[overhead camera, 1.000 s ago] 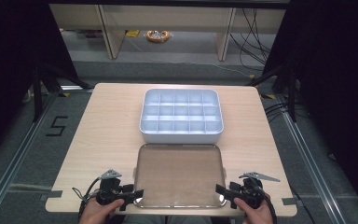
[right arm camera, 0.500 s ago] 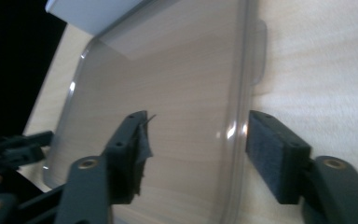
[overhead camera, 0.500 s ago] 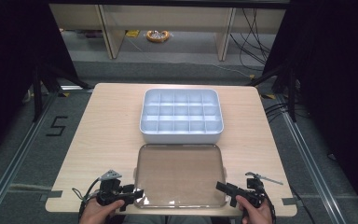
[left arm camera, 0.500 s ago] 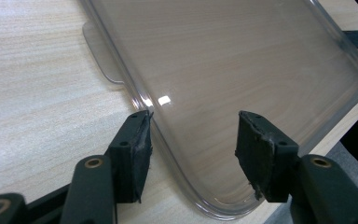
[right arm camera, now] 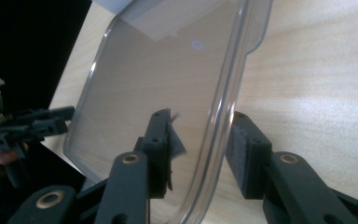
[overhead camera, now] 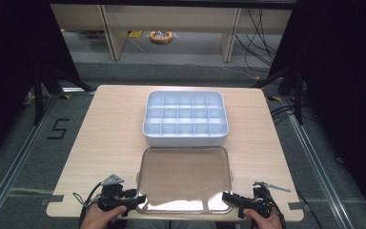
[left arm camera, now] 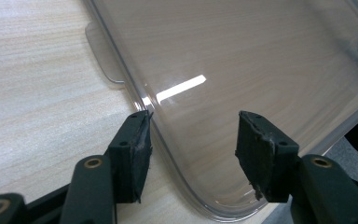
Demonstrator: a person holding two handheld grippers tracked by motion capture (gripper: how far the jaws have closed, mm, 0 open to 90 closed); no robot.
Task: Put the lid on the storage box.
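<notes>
Clear plastic lid [overhead camera: 184,179] is seen lying flat on the wooden table [overhead camera: 109,129], near the front edge, between the two tools. At its near left corner the left gripper [overhead camera: 140,198] is held with jaws apart, straddling the lid's rounded corner; in the left gripper view [left arm camera: 191,140] one pad [left arm camera: 140,144] is seen against the rim's outer side, the other pad above the lid's face, so the corner is not clamped. Beyond the lid, the white compartment tray [overhead camera: 186,118] is seen with every cell bare. At the lid's near right corner, the right gripper [overhead camera: 228,196] has just been closing; in the right gripper view [right arm camera: 198,149] the lid's raised rim [right arm camera: 219,126] stands between the jaws, with a narrow gap at each pad. The left gripper is also caught far off [right arm camera: 60,119] in that view.
</notes>
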